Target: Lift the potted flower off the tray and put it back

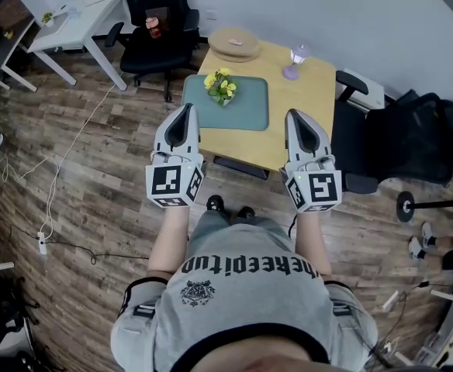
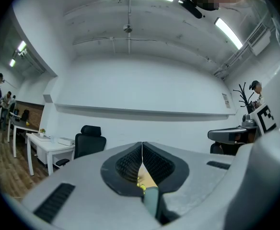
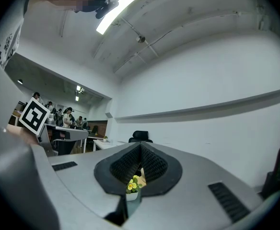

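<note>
A potted flower (image 1: pixel 221 87) with yellow blooms stands at the far left corner of a green tray (image 1: pixel 250 113) on a small yellow table (image 1: pixel 312 91). My left gripper (image 1: pixel 186 109) hovers at the table's near left edge, short of the tray, shut with nothing in it. My right gripper (image 1: pixel 294 115) is over the near right part of the table, beside the tray, also shut and empty. In the left gripper view the jaws (image 2: pixel 142 143) meet, and a bit of flower (image 2: pixel 141 187) shows below them. The right gripper view shows closed jaws (image 3: pixel 141 145) with the flower (image 3: pixel 132 183) beyond.
A round wooden board (image 1: pixel 234 43) and a purple-stemmed glass (image 1: pixel 295 59) sit at the table's far edge. Black office chairs stand behind the table (image 1: pixel 155 25) and to its right (image 1: pixel 413 138). A white desk (image 1: pixel 67 22) is at the far left. A cable (image 1: pixel 56 184) lies on the wooden floor.
</note>
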